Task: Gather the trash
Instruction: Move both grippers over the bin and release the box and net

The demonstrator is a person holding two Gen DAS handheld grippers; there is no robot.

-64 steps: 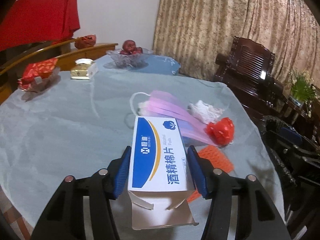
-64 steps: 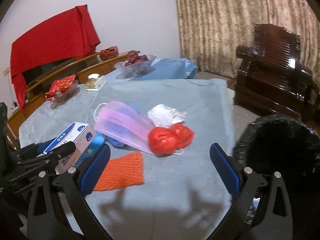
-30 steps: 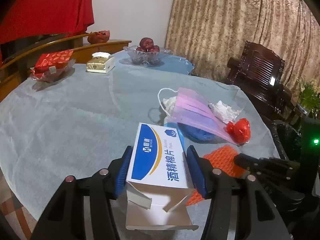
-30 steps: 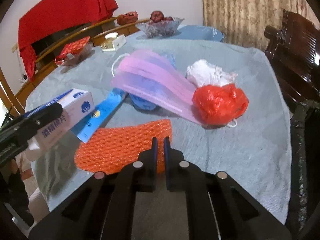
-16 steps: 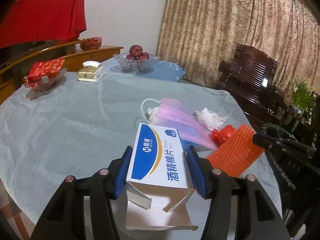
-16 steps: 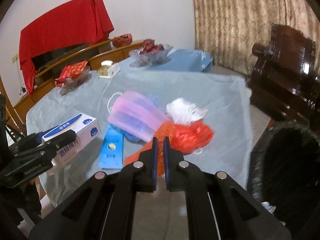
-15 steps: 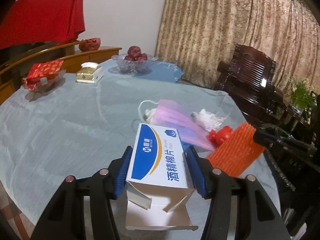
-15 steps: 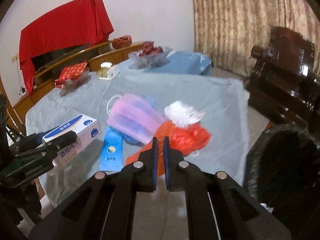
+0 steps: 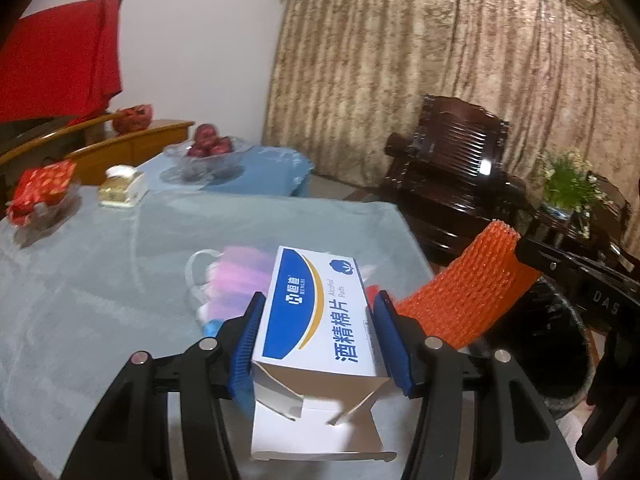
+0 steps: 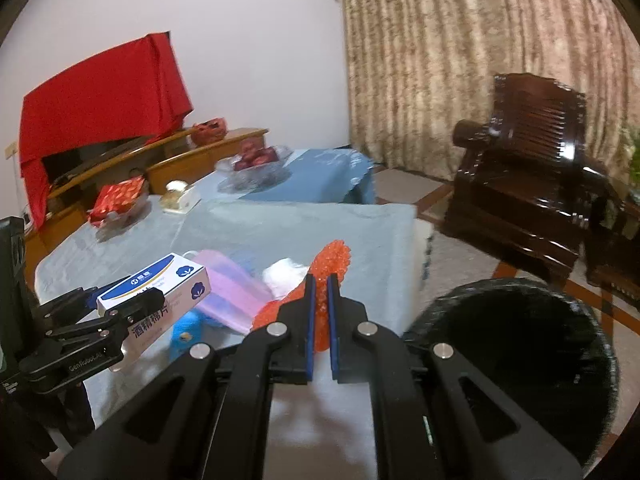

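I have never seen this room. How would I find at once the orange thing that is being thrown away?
Start at the table with the pale blue cloth; the black bin stands by its near corner. Beside that bin, the right tongs hold up an orange foam net, clear of the cloth. No other trash there is orange with a mesh of small holes; the red bag is smooth.

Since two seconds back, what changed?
The right gripper shut on the orange foam net and lifted it off the table toward the black bin. The left gripper kept its grip on the alcohol pad box, raised with it. Pink mask unmoved.
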